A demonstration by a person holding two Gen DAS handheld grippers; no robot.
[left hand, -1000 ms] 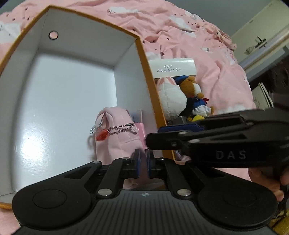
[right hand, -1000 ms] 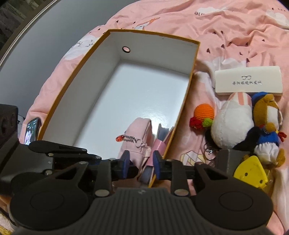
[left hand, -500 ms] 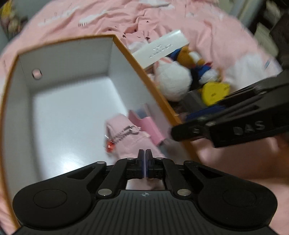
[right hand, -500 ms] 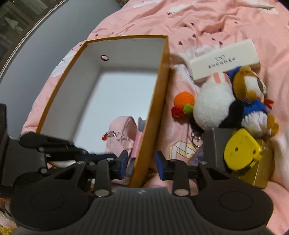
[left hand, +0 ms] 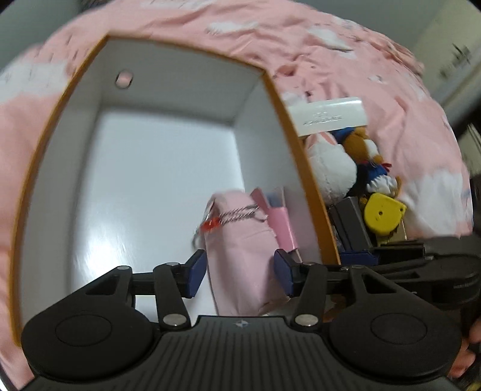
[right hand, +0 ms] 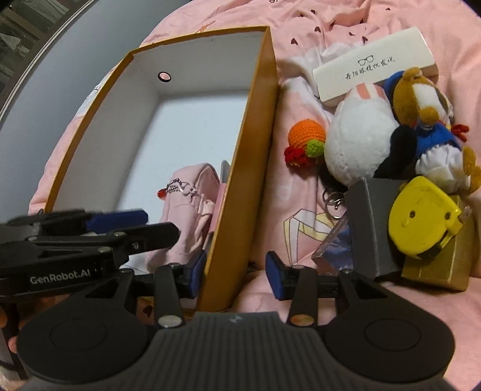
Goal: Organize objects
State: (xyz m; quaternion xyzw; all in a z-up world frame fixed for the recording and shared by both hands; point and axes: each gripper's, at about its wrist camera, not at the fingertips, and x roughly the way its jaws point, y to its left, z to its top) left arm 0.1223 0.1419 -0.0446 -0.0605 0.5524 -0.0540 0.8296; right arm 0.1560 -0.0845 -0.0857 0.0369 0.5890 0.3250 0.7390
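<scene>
An orange box (right hand: 240, 186) sat on a pink bedspread (right hand: 345, 18). The left gripper (left hand: 239, 272), its jaws just opened, straddled a pink pouch (left hand: 237, 240) inside without pressing it. The right gripper (right hand: 236, 270), also just widening, straddled the box's wall, released.

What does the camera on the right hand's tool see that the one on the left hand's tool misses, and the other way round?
Only the right wrist view shows the crocheted orange toy, a key ring and the box's orange outer wall.

Only the left wrist view shows the left gripper from behind, its jaws having just opened, with the pink pouch between the pads, which are not pressing it.

Both show the orange box, the pouch, the white glasses case, the plush toys and the yellow tape measure.
</scene>
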